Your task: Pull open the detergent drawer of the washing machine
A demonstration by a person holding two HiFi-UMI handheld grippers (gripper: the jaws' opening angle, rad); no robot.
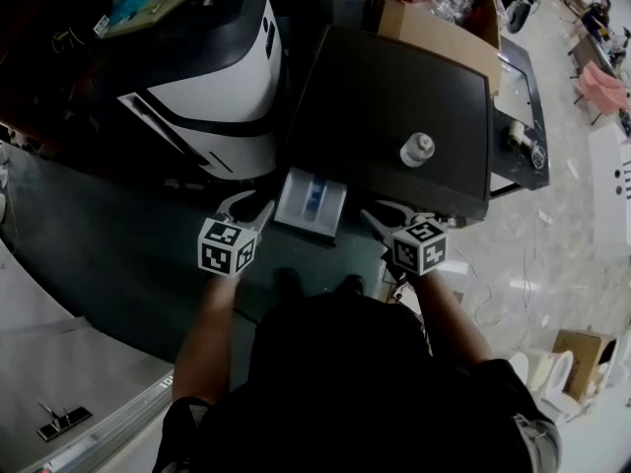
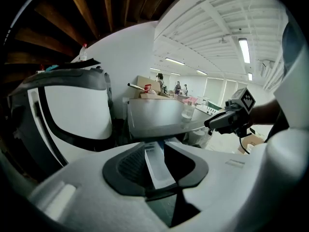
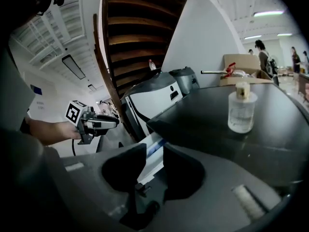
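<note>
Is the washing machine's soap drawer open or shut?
Open. The detergent drawer sticks out from the washing machine front, its white and blue compartments showing from above.

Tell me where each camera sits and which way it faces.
Head view: on the person's head, facing steeply down at the washing machine and its pulled-out drawer; both forearms, left gripper, right gripper show.
Left gripper view: on the left gripper, facing along its open jaws at the drawer; right gripper visible.
Right gripper view: on the right gripper, facing along its open jaws at the drawer; left gripper visible.
All three share the drawer and the bottle.
</note>
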